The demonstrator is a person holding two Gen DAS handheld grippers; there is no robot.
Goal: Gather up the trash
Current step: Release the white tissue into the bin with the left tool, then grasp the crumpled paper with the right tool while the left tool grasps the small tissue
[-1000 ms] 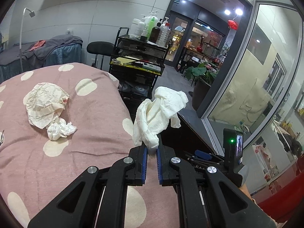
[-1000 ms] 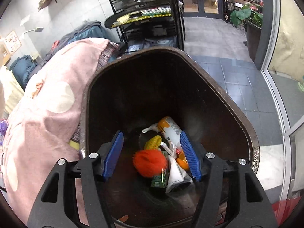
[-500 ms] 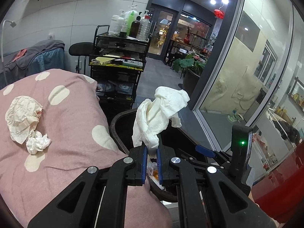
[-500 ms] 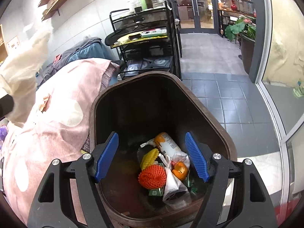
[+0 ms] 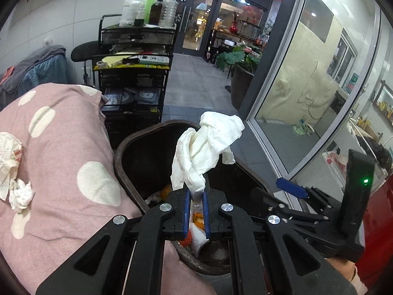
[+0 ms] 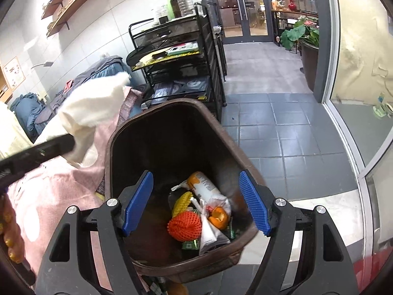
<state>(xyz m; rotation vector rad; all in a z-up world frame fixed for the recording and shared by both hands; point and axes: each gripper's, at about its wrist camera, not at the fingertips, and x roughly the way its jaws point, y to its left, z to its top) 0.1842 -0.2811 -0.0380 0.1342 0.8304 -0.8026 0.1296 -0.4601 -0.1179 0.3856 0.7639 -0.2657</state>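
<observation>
The left gripper [image 5: 195, 198] was clamped on a crumpled white tissue [image 5: 205, 151], which stood up from between the blue pads and was held above the open mouth of the brown trash bin [image 5: 117, 156]. The right gripper [image 6: 197, 202] was spread wide with nothing between its pads, and was poised over the same bin [image 6: 108, 157]. Inside the bin, an orange foam net [image 6: 184, 226], a yellow net [image 6: 181, 201], orange peel [image 6: 217, 217] and a plastic wrapper [image 6: 205, 187] were seen lying together at the bottom. Just beside the bin, a pink polka-dot cover [image 5: 61, 152] was spread, and on it, at the left edge of the left wrist view, a crumpled paper [image 5: 8, 152] and a small tissue wad [image 5: 21, 195] were left touching each other. Behind the bin, a black trolley [image 5: 133, 73] loaded with bottles [image 5: 149, 7] was standing on the tiled floor [image 6: 282, 132].
</observation>
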